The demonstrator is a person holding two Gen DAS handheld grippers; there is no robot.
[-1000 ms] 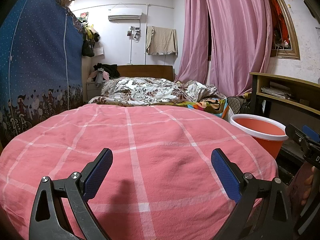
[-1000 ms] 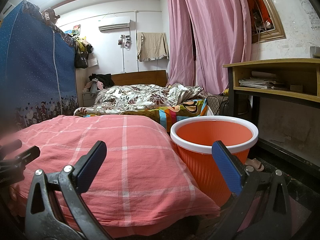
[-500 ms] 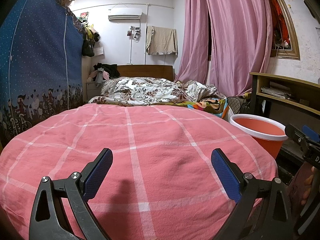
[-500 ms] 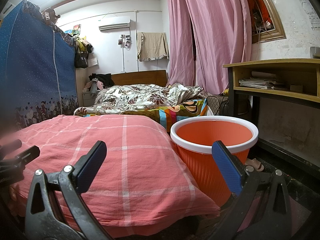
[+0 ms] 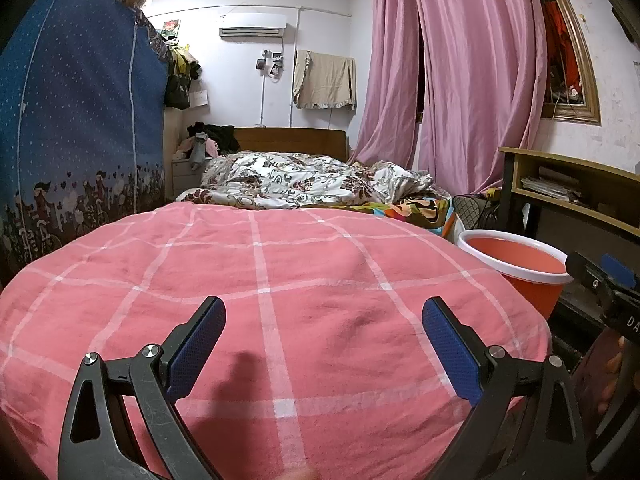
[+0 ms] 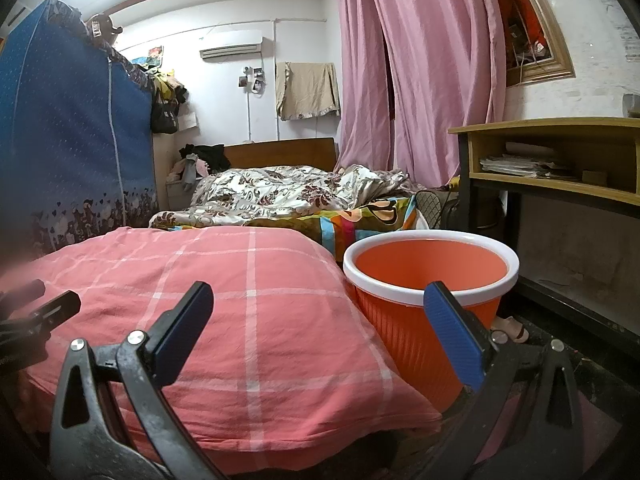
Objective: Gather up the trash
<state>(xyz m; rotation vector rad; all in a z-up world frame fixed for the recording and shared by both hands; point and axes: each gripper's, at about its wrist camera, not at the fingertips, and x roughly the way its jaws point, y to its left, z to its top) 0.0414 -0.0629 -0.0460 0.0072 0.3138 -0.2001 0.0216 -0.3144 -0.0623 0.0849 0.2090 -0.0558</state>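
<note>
Both the left tongs [image 5: 324, 350] and right tongs [image 6: 320, 334] gape, released and holding nothing. No trash shows on the pink checked quilt [image 5: 280, 280]; the round orange plastic bin with white rim [image 6: 430, 272], lower right, shows only bare wall (its bottom hidden), so this fits either before collecting or after.

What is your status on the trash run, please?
Both grippers open, empty. Bin beside pink bedding, looks empty. No trash in view.
</note>
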